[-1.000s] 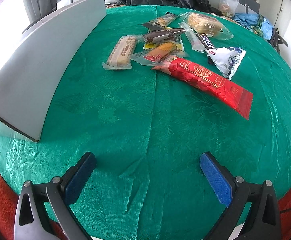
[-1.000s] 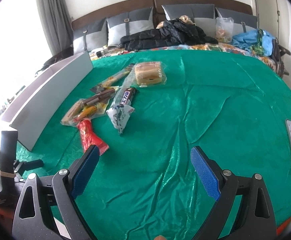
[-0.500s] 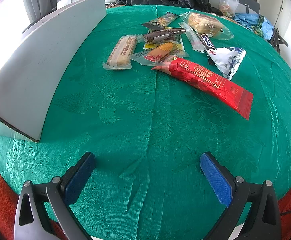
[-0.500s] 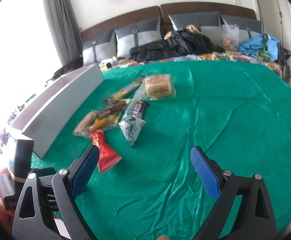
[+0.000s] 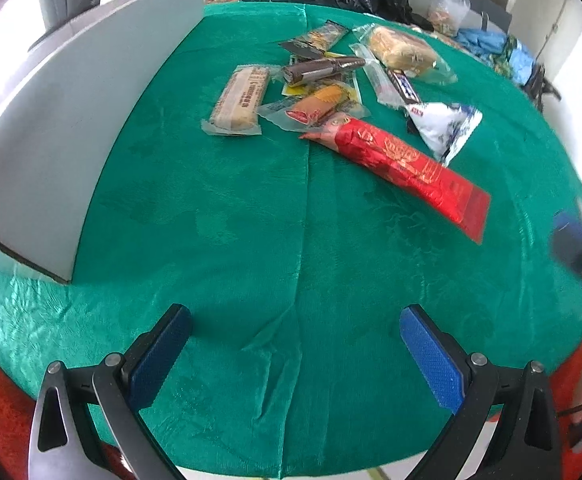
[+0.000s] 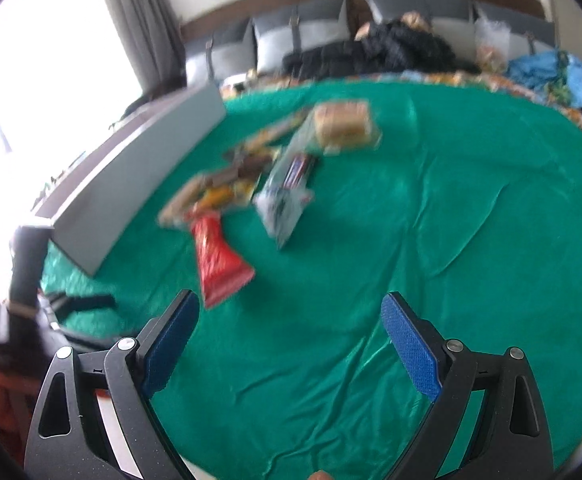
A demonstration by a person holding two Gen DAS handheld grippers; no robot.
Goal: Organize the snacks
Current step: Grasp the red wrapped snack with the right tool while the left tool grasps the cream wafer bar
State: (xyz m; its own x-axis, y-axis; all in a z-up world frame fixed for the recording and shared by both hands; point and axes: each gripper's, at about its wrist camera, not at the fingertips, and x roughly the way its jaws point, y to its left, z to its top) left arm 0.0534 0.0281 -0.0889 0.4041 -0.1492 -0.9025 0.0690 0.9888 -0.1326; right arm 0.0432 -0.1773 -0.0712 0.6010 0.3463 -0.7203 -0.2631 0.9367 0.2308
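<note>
1. The left gripper (image 5: 295, 316) hangs over the near edge of the green cloth (image 5: 251, 240), jaws spread wide, holding nothing.
2. The right gripper (image 6: 291, 304) is also wide open and empty above the cloth; its view is blurred.
3. The snacks lie in a loose cluster towards the far side of the cloth, just right of the grey box (image 5: 59, 120) that runs along the left edge.
4. A long red pack (image 5: 403, 168) lies nearest, slanting towards the right edge.
5. Its far end touches an orange pack (image 5: 315, 106).
6. A beige bar (image 5: 241, 100) lies to the left, and a white pouch (image 5: 443, 124) to the right.
7. Farther back sit a brown bar (image 5: 319, 69), a chocolate bar (image 5: 401, 86) and wrapped bread (image 5: 403, 50).
</note>
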